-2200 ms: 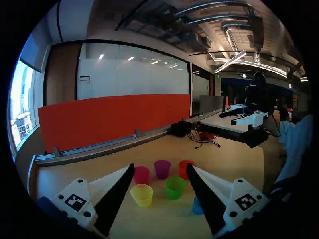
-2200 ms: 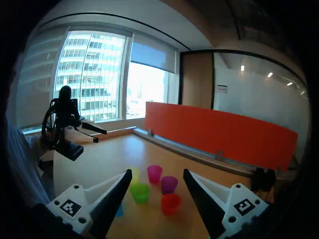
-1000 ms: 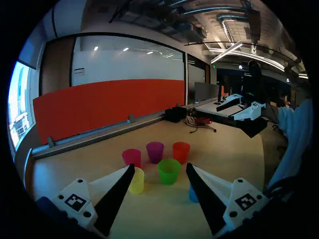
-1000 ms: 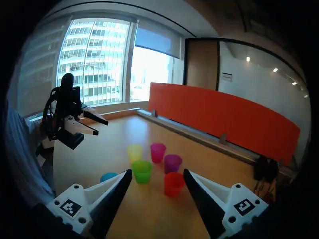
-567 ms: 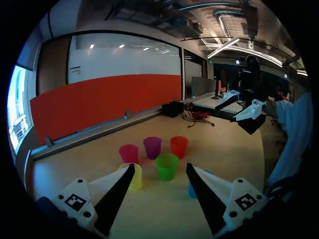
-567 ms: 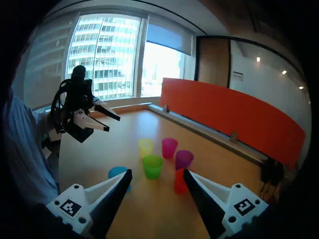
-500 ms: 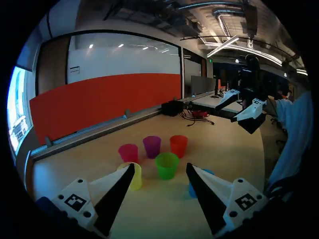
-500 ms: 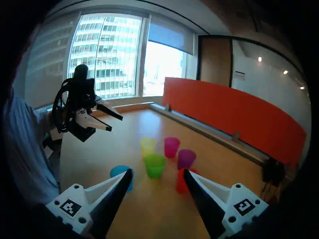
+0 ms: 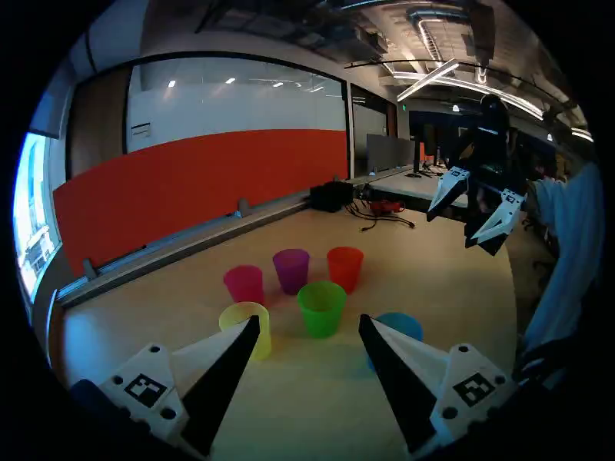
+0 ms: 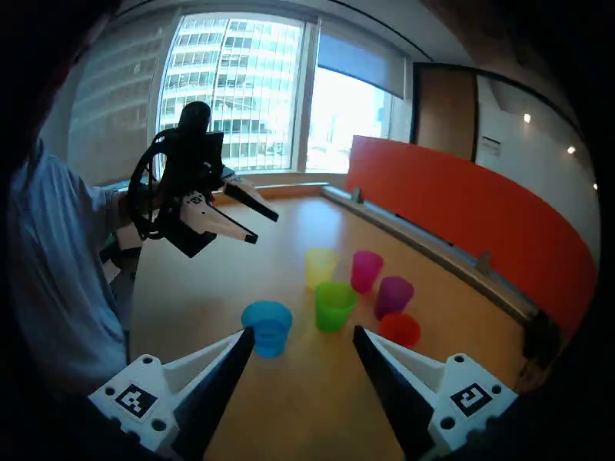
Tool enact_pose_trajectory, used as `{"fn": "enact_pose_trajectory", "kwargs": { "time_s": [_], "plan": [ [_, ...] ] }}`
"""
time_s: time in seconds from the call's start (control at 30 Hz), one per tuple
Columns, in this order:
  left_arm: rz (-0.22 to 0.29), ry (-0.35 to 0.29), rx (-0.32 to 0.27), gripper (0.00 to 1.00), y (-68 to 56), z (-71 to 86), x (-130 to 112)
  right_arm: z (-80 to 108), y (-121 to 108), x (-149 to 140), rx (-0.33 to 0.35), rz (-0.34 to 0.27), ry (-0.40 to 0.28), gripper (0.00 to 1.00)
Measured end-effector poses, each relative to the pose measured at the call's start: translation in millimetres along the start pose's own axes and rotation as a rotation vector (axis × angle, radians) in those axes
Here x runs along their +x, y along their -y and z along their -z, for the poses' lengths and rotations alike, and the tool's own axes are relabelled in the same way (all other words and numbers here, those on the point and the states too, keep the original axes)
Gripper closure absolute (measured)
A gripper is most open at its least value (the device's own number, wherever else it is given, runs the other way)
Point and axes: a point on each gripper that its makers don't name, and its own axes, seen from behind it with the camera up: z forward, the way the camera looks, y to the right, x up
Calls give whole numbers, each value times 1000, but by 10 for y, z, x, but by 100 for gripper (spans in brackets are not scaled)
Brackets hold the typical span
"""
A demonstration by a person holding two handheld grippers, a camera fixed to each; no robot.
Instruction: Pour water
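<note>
On the smooth, pale wood-look worktop [image 9: 453, 300], a loose cluster of six tapered, translucent plastic cups with round open rims. In the left gripper view, pink cup [image 9: 244, 283], purple cup [image 9: 291, 269] and orange-red cup [image 9: 344, 267] in a back row, yellow cup [image 9: 246, 326] and green cup [image 9: 321, 307] in front, blue cup [image 9: 400, 326] a little apart at the right. Left gripper [image 9: 307, 319] wide open and empty, with pointed white fingers [image 9: 219, 376], black on the inner faces, to either side of the green cup and touching none of the cups. In the right gripper view, right gripper [image 10: 303, 330] also spread apart and empty, just short of the blue cup. Behind the cups, a flat matte orange partition [image 9: 192, 184] along the worktop's far edge.
</note>
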Motion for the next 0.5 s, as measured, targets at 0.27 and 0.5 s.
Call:
{"fn": "enact_pose_trajectory", "kwargs": {
  "time_s": [0.27,0.5],
  "plan": [
    [-4,19,-6,4,-5,-86,-97,-119,67,-124,23,3,27,0],
    [-5,24,-6,4,36,-171,-133,-252,113,-234,42,2,45,0]
  ]
}}
